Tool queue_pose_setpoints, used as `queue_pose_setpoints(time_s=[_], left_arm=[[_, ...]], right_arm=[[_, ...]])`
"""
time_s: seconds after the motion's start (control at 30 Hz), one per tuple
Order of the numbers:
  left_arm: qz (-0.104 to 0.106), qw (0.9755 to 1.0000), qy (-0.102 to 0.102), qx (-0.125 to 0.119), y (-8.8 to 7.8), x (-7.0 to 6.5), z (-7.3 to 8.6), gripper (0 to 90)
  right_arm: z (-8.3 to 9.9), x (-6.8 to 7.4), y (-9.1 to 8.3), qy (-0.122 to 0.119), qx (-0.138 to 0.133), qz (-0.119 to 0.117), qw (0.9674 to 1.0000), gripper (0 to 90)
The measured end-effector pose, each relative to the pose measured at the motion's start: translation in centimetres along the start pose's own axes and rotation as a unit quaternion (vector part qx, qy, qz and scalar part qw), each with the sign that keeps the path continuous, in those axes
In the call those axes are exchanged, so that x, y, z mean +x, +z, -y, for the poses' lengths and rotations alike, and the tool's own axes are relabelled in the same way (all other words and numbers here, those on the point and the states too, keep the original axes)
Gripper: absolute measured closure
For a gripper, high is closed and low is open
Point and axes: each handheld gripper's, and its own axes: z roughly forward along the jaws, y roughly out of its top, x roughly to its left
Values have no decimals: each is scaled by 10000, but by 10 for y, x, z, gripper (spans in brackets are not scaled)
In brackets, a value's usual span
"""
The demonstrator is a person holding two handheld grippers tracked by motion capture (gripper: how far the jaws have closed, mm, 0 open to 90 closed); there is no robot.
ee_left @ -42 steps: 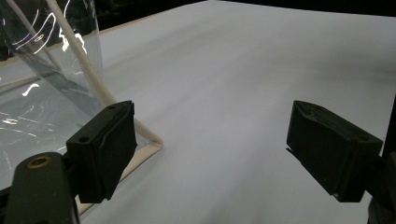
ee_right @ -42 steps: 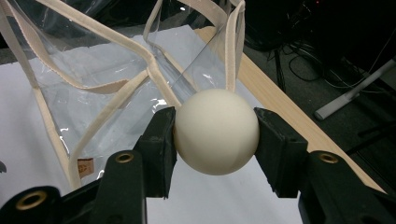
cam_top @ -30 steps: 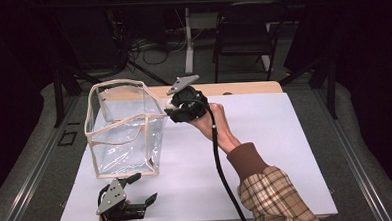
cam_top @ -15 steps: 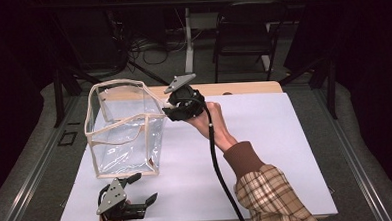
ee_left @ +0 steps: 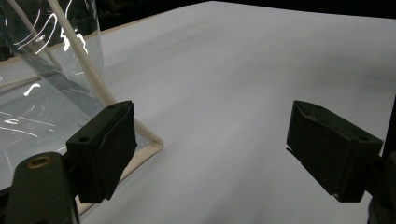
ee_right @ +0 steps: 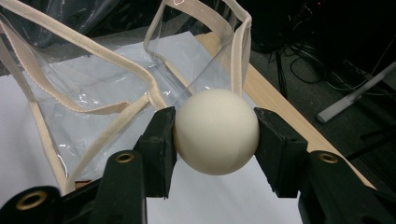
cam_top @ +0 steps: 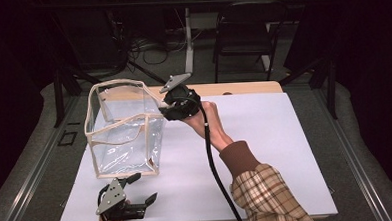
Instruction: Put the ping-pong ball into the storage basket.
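No readable text, label, brand, number or sign is found in any view. The clear plastic bag with beige trim (cam_top: 124,128), the cream-coloured ball (ee_right: 216,131) and the white worktop (cam_top: 266,152) are all seen to be unmarked.

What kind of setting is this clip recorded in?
Probably a lab or recording studio, not a home: a white-topped table ringed by dark curtains, loose cables on the floor, and a bare office chair behind.

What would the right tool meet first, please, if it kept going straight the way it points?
Probably the clear bag's beige-trimmed rim: the right tool, clamped on a cream ball, points at its near corner. Depth is uncertain.
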Motion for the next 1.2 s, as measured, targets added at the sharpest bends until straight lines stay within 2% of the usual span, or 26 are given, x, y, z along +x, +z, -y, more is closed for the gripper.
queue_pose_setpoints(time_s=[0.2,0.47,0.6,0.93,1.0,1.2], left_arm=[[-10,10000,-8,-7,0,0,0,161],[15,10000,4,-9,0,0,0,161],[-11,10000,-2,2,0,0,0,161],[3,10000,3,-15,0,0,0,161],[17,10000,4,-29,0,0,0,161],[21,10000,9,-33,0,0,0,161]], right_arm=[[-5,2,1,-24,-62,-17,10000,510],[-6,3,7,-29,22,29,10000,510],[-6,3,9,-36,-44,40,10000,510],[-9,1,14,15,-39,47,10000,511],[-10,1,14,84,-46,44,9999,510],[-14,4,17,24,-24,32,10000,510]])
